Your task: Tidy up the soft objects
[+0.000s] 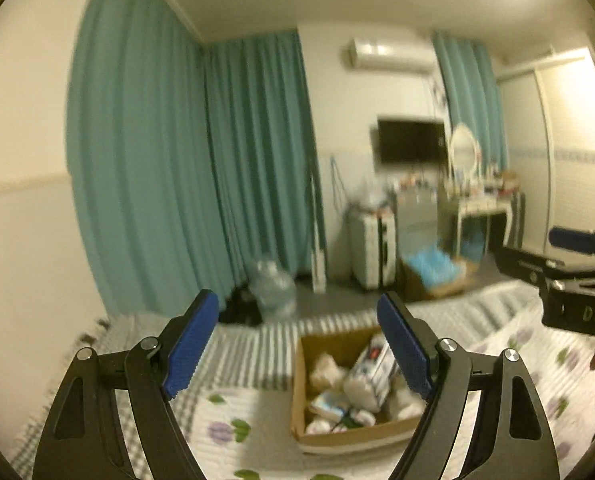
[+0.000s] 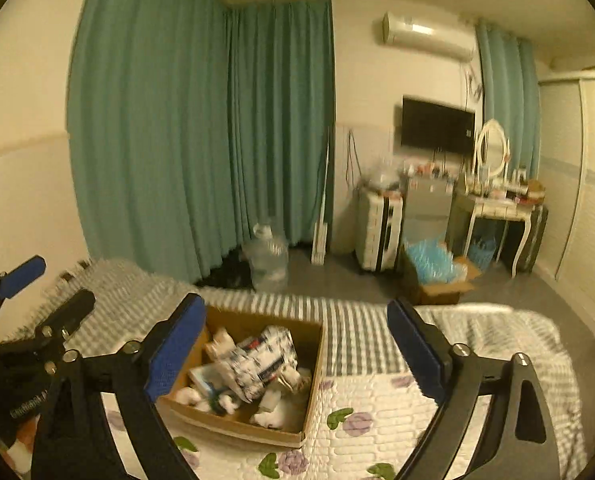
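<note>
A brown cardboard box (image 1: 301,392) sits on the bed, filled with several soft items: white plush toys (image 1: 327,372) and a patterned soft pack (image 1: 371,376). It also shows in the right wrist view (image 2: 313,372) with the patterned pack (image 2: 263,360) on top. My left gripper (image 1: 297,344) is open and empty, raised above and just near of the box. My right gripper (image 2: 293,350) is open and empty, held above the box. Each gripper shows at the edge of the other's view: the right gripper (image 1: 569,264) and the left gripper (image 2: 21,300).
The bed has a floral quilt (image 2: 377,408) and a striped grey blanket (image 2: 353,320). Beyond it lie a water jug (image 2: 269,256), a suitcase (image 2: 377,232), a floor box of blue items (image 2: 433,272), a dressing table (image 2: 497,208) and teal curtains (image 2: 201,132).
</note>
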Demonstrator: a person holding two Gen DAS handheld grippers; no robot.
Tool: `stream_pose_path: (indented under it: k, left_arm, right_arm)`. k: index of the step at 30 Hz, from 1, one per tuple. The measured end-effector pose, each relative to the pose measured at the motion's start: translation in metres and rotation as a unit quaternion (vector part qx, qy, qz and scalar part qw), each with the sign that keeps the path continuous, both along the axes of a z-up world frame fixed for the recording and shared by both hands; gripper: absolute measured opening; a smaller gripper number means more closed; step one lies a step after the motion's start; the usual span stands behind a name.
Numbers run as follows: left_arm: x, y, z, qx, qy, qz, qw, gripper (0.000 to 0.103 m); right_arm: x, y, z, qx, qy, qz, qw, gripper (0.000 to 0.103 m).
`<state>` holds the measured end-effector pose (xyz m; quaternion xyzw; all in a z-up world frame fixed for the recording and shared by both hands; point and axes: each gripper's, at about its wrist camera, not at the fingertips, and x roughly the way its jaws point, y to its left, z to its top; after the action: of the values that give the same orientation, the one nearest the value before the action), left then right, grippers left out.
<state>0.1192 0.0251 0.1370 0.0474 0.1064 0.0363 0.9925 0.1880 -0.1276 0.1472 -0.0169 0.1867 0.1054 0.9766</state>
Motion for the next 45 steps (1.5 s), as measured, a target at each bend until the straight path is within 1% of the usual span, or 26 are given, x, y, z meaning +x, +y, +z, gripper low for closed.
stream_pose_path:
  k: [1,2,3,4,5,8,11,13,16,17,19,21,22,24,25,26,28,29,32,35,39,45]
  left_arm:
    - [-0.014,0.001,0.012,-0.004,-0.014,-0.002,0.9999,0.083]
    - [-0.032,0.002,0.026,-0.007,-0.030,-0.003,0.9995,0.083]
    - [-0.043,0.002,0.033,-0.009,-0.042,-0.004,0.9991,0.083]
    - [-0.058,0.003,0.042,-0.009,-0.055,-0.006,0.9984,0.086]
    - [-0.070,0.002,0.048,-0.008,-0.067,-0.006,0.9977,0.092]
    - [-0.100,0.003,0.057,-0.003,-0.099,-0.007,0.9951,0.092]
    - [-0.115,0.008,0.054,-0.003,-0.108,-0.013,0.9941,0.093]
    - [-0.119,0.011,0.047,-0.005,-0.111,-0.013,0.9938,0.093]
    - [-0.124,0.013,0.028,-0.013,-0.107,-0.018,0.9940,0.093]
    - [-0.126,0.012,0.016,-0.015,-0.102,-0.024,0.9944,0.093]
    - [-0.120,0.013,0.000,-0.016,-0.090,-0.023,0.9955,0.093]
    - [-0.109,0.015,-0.026,-0.016,-0.071,-0.021,0.9971,0.093]
    - [-0.104,0.015,-0.037,-0.015,-0.063,-0.020,0.9977,0.093]
    - [-0.088,0.016,-0.067,-0.008,-0.039,0.000,0.9992,0.093]
    - [-0.082,0.018,-0.080,-0.009,-0.027,0.001,0.9996,0.093]
    - [-0.072,0.020,-0.096,-0.014,-0.005,-0.003,0.9999,0.093]
    - [-0.062,0.023,-0.113,-0.021,0.013,0.001,0.9997,0.093]
    - [-0.058,0.024,-0.121,-0.024,0.018,0.003,0.9995,0.093]
    - [-0.054,0.024,-0.128,-0.027,0.025,0.005,0.9993,0.093]
    - [-0.062,0.027,-0.130,-0.039,0.024,0.007,0.9989,0.093]
    - [-0.064,0.031,-0.132,-0.046,0.026,0.013,0.9985,0.093]
    - [-0.063,0.032,-0.137,-0.049,0.032,0.011,0.9982,0.093]
  right_arm:
    - [-0.020,-0.003,0.018,0.003,-0.015,0.002,1.000,0.099]
    - [-0.033,-0.004,0.028,0.004,-0.024,0.004,1.000,0.100]
    - [-0.047,-0.005,0.039,0.002,-0.033,0.007,0.999,0.102]
    - [-0.062,-0.006,0.049,-0.002,-0.043,0.007,0.999,0.102]
    - [-0.076,-0.005,0.056,-0.006,-0.053,0.008,0.999,0.102]
    - [-0.111,-0.005,0.070,-0.012,-0.081,0.010,0.997,0.103]
    - [-0.141,-0.006,0.074,-0.010,-0.108,0.010,0.994,0.103]
    - [-0.154,-0.008,0.071,-0.003,-0.116,0.012,0.993,0.103]
    - [-0.166,-0.008,0.055,0.008,-0.119,0.020,0.993,0.103]
    - [-0.168,-0.007,0.049,0.009,-0.120,0.020,0.993,0.103]
    - [-0.170,-0.005,0.033,0.010,-0.120,0.020,0.993,0.103]
    - [-0.166,-0.003,0.015,0.009,-0.114,0.015,0.993,0.103]
    - [-0.162,-0.001,-0.002,0.007,-0.109,0.010,0.994,0.103]
    - [-0.153,-0.001,-0.027,0.010,-0.102,0.001,0.995,0.103]
    - [-0.143,-0.002,-0.047,0.020,-0.094,-0.006,0.995,0.103]
    - [-0.137,-0.004,-0.060,0.029,-0.088,-0.009,0.996,0.103]
    - [-0.120,-0.007,-0.093,0.045,-0.061,-0.013,0.997,0.103]
    - [-0.113,-0.007,-0.106,0.044,-0.046,-0.014,0.998,0.103]
    - [-0.097,-0.005,-0.134,0.028,-0.009,-0.024,0.999,0.103]
    - [-0.089,-0.005,-0.148,0.030,0.016,-0.019,0.999,0.103]
    - [-0.091,-0.002,-0.150,0.018,0.018,-0.019,1.000,0.103]
    - [-0.097,-0.001,-0.146,0.021,0.011,-0.018,1.000,0.103]
